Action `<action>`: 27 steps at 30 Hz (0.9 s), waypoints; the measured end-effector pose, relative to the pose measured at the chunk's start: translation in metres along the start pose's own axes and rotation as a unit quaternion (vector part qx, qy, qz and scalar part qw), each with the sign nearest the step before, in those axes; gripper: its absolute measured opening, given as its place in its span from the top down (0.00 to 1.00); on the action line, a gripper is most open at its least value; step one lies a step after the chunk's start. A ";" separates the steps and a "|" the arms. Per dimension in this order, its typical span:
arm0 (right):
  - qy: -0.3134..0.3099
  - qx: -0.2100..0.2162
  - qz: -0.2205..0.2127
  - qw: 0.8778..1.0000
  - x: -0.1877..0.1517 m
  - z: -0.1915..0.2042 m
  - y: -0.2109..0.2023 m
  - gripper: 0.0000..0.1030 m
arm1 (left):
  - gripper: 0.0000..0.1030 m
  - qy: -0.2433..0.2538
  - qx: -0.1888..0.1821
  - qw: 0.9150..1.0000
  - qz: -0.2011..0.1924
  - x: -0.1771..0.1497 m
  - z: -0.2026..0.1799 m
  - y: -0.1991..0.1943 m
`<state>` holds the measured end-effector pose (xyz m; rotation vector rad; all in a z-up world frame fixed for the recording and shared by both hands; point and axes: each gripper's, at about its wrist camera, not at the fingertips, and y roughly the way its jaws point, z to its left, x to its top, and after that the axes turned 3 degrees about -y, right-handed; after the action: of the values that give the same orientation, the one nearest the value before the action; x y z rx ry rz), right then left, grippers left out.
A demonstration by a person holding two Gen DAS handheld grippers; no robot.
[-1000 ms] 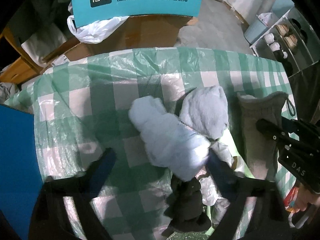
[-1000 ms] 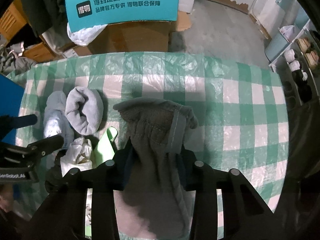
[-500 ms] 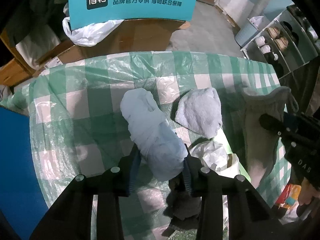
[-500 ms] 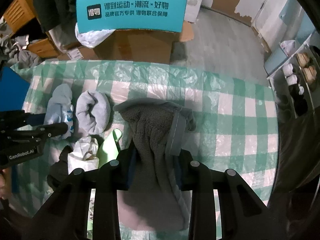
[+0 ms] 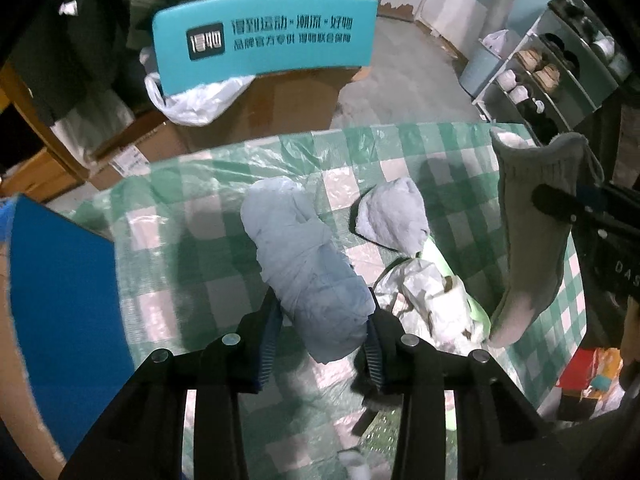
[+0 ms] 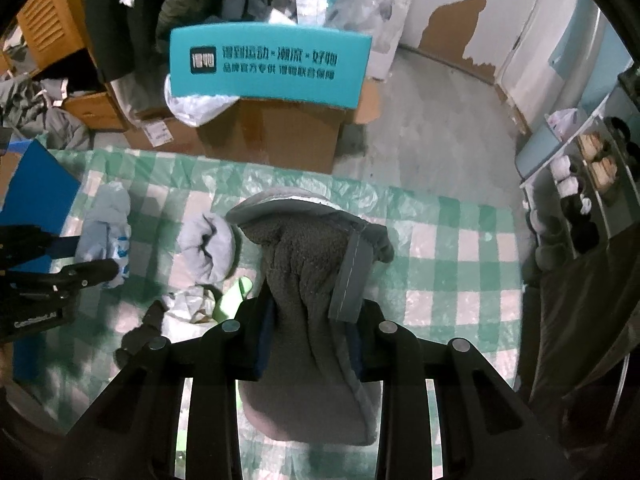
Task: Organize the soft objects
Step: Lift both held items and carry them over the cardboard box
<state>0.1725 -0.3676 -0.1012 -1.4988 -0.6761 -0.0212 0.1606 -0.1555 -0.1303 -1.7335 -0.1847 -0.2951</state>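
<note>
In the left wrist view my left gripper [image 5: 322, 312] is shut on a light blue rolled cloth bundle [image 5: 304, 252], held above the green checked tablecloth [image 5: 192, 216]. My right gripper [image 6: 312, 320] is shut on a dark grey fleece sock [image 6: 308, 264] that hangs through its fingers. The same sock [image 5: 528, 220] shows at the right of the left wrist view, lifted off the table. A grey rolled cloth [image 5: 394, 216] lies on the table between the two grippers. From the right wrist view the left gripper [image 6: 92, 258] holds the blue bundle [image 6: 104, 220] at the left.
A crumpled white bag [image 5: 424, 296] and a green strip [image 5: 444, 260] lie near the grey roll. A blue box [image 5: 60, 300] stands at the table's left edge. Beyond the table are a teal chair back [image 5: 264, 44], cardboard boxes [image 6: 272, 136] and a shelf [image 5: 560, 68].
The left gripper closed on the light blue bundle and lifted it off the table. The right gripper rose with the grey fleece sock held in it.
</note>
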 end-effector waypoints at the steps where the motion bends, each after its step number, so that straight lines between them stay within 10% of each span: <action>1: -0.002 -0.001 -0.004 1.000 0.000 0.001 -0.005 0.73 | 0.63 0.002 0.000 1.000 -0.004 -0.002 0.001 -0.006; 27: -0.020 0.042 -0.078 0.996 -0.004 0.056 -0.101 0.73 | 0.63 0.061 0.027 0.995 -0.070 -0.043 0.012 -0.117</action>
<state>0.1049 -0.3285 -0.0157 -1.3663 -0.8148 -0.0808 0.0875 -0.1201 -0.0354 -1.6459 -0.2239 -0.4943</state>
